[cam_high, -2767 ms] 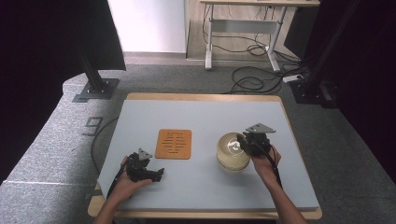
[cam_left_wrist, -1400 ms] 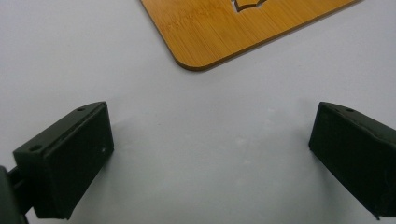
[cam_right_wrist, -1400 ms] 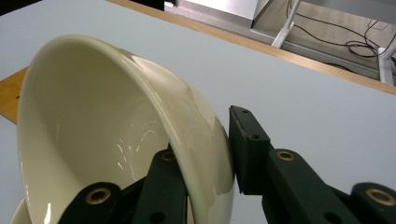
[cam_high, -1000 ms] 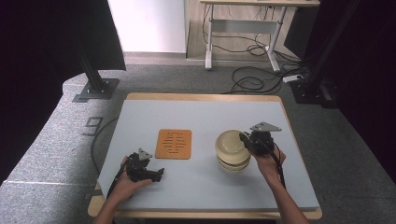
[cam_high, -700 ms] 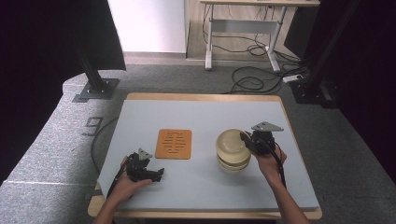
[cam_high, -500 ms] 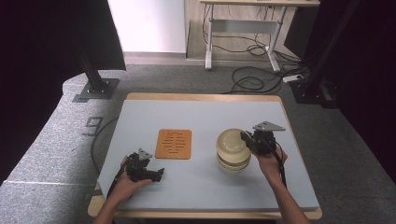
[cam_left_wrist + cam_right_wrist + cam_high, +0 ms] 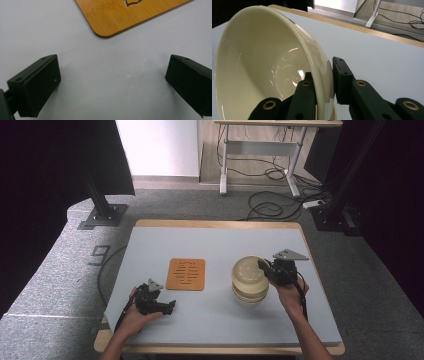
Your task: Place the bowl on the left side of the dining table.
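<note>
My right gripper [image 7: 266,269] is shut on the rim of a cream bowl [image 7: 248,269], with one jaw inside the rim and one outside. The bowl hangs tilted just above a short stack of like bowls [image 7: 250,296] on the right half of the table. In the right gripper view the bowl [image 7: 267,65] faces left and its rim is pinched in my right gripper [image 7: 323,71]. At the table's front left my left gripper [image 7: 167,307] rests low and open. Its jaws [image 7: 113,82] stand wide apart over bare tabletop, with nothing between them.
An orange bamboo trivet [image 7: 186,273] lies flat mid-table, and its rounded corner [image 7: 120,17] lies just beyond my left jaws. The grey-blue table [image 7: 210,240] has a wooden edge. Past the far edge are floor cables and a desk frame.
Since the earliest frame my right gripper has raised the top bowl off the stack and tilted it. Over the last second it barely shifted. The left gripper stayed put.
</note>
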A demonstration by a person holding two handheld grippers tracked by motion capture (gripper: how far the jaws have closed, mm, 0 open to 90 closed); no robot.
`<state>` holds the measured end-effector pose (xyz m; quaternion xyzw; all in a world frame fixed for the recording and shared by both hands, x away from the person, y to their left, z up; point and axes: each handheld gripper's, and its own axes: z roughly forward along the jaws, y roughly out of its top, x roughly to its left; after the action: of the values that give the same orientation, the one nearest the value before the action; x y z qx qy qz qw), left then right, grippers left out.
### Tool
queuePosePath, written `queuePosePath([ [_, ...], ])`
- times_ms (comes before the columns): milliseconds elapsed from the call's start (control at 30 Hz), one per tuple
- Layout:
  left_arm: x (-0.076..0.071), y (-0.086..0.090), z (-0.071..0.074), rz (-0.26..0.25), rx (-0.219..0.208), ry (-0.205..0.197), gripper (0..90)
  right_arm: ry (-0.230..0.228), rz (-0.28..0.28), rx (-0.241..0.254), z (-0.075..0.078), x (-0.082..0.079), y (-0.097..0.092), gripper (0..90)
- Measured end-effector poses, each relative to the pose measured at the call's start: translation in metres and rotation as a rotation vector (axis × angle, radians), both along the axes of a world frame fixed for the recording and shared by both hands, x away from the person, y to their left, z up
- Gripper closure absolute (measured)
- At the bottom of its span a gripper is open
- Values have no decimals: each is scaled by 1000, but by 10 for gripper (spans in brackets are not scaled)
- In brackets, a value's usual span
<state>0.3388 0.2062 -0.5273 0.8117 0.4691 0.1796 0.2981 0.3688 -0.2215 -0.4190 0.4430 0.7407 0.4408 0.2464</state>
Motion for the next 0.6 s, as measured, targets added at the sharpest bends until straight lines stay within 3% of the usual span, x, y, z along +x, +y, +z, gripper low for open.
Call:
queuePosePath([
  [600, 0, 0, 0, 0, 0, 0, 0, -20, 23, 7, 6, -5, 4, 799],
])
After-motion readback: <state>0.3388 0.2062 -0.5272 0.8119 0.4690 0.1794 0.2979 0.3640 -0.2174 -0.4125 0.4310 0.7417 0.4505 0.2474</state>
